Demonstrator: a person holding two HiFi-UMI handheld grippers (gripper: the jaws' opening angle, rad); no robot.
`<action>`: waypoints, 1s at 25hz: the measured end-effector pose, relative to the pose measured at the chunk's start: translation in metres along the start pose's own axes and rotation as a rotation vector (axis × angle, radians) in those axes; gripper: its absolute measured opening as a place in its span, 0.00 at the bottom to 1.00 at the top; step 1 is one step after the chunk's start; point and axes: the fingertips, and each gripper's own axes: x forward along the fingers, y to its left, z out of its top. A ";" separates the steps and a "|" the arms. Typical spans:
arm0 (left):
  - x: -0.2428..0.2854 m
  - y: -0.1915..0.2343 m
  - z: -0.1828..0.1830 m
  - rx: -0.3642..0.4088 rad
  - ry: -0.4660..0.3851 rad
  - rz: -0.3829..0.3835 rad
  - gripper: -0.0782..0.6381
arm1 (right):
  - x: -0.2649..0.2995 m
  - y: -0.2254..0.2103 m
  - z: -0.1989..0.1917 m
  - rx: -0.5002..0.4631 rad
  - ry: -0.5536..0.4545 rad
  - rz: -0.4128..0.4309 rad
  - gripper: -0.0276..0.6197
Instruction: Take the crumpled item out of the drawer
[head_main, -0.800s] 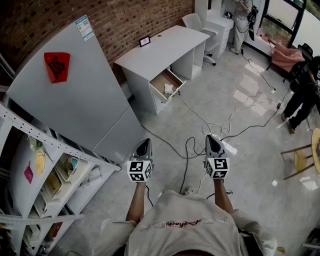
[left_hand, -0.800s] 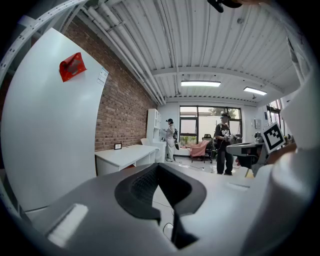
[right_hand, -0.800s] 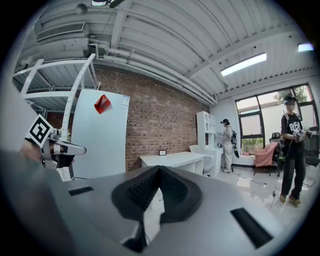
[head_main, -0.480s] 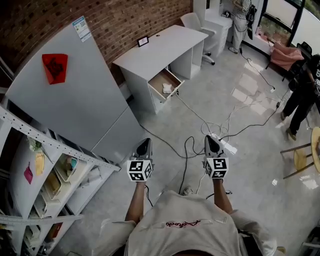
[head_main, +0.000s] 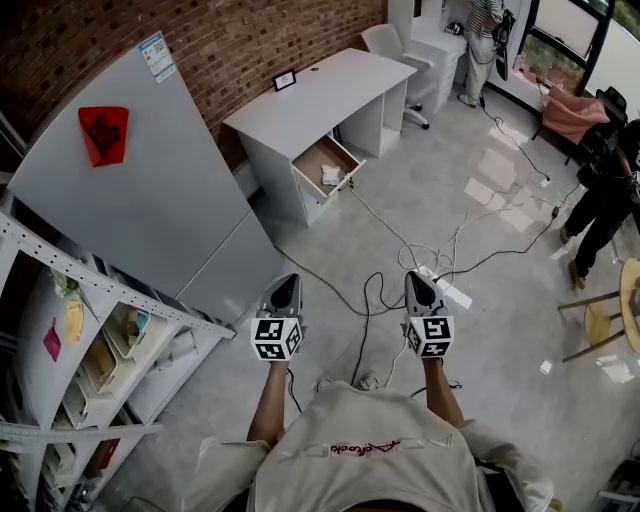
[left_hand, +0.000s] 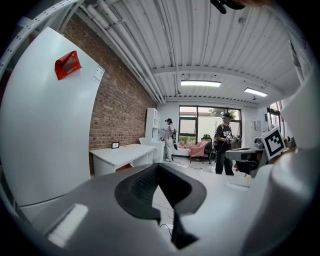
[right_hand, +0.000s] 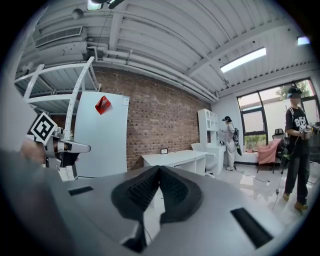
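A white crumpled item (head_main: 333, 175) in the open drawer (head_main: 315, 158) of the desk (head_main: 320, 95)
The left gripper (head_main: 289, 283) and right gripper (head_main: 415, 280) are closed, empty.

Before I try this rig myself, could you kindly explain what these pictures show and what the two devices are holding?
There is no robot: a person holds a claw in each hand, the left claw and the right claw. The wide picture comes from a camera on the person's head, looking down; the other two come from cameras riding on each claw, looking along its jaws. Both claws are shut and hold nothing. Ahead stands a white desk with its drawer pulled open, and a crumpled item lies inside. Cables trail across the floor between the person and the desk.
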 end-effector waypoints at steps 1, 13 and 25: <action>0.002 -0.004 0.000 -0.001 0.000 0.001 0.12 | 0.000 -0.003 -0.001 -0.001 0.001 0.004 0.06; 0.024 -0.038 -0.003 -0.007 0.015 0.047 0.12 | 0.007 -0.033 -0.006 -0.002 0.015 0.089 0.06; 0.052 -0.027 -0.015 -0.022 0.038 0.075 0.12 | 0.046 -0.043 -0.019 0.015 0.032 0.117 0.06</action>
